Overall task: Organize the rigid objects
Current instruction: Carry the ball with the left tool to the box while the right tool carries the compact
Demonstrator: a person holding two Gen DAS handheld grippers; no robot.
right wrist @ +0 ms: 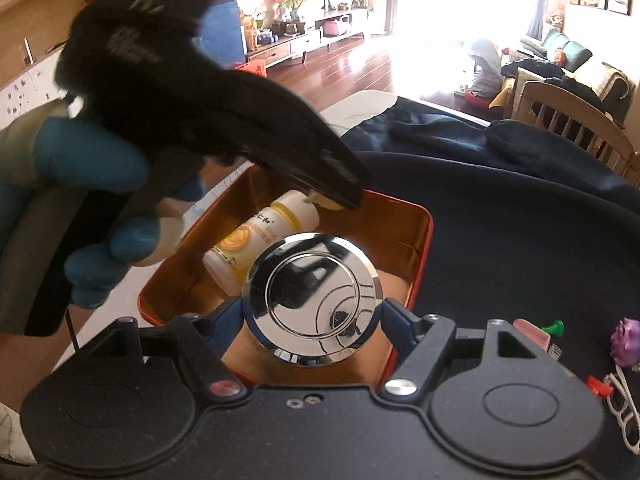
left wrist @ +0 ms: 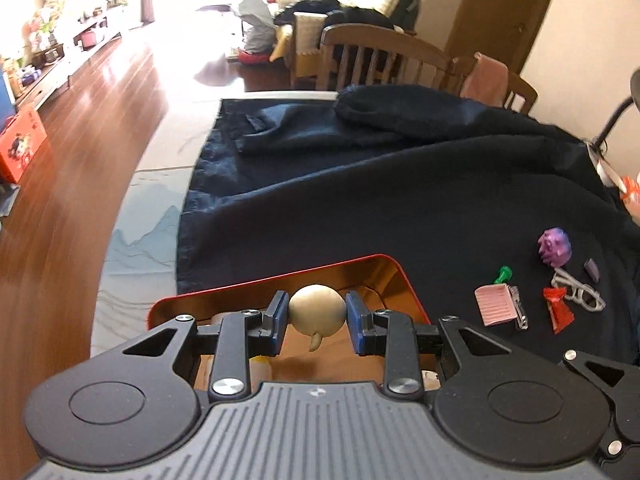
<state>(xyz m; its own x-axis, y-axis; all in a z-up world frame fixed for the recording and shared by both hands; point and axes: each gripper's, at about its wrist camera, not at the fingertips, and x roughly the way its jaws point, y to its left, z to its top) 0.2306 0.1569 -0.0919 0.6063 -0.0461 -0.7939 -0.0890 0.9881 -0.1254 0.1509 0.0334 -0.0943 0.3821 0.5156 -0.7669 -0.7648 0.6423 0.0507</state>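
Note:
My left gripper (left wrist: 317,312) is shut on a small beige round figure (left wrist: 317,309) with a little stub hanging below, held over the red tin (left wrist: 394,268) with its golden inside. My right gripper (right wrist: 313,312) is shut on a shiny chrome disc (right wrist: 312,298), also above the red tin (right wrist: 423,248). A white and yellow pill bottle (right wrist: 240,244) lies inside the tin. In the right wrist view the left gripper's black body (right wrist: 208,112) crosses above the tin, held by a blue-gloved hand (right wrist: 92,160), its tip on the beige figure (right wrist: 320,200).
On the dark blue cloth (left wrist: 400,184) to the right lie a pink ridged piece (left wrist: 494,304), a green pin (left wrist: 503,274), a purple figure (left wrist: 554,248), white glasses (left wrist: 576,290), a red piece (left wrist: 558,308) and a small purple block (left wrist: 591,270). Wooden chairs (left wrist: 376,56) stand behind the table.

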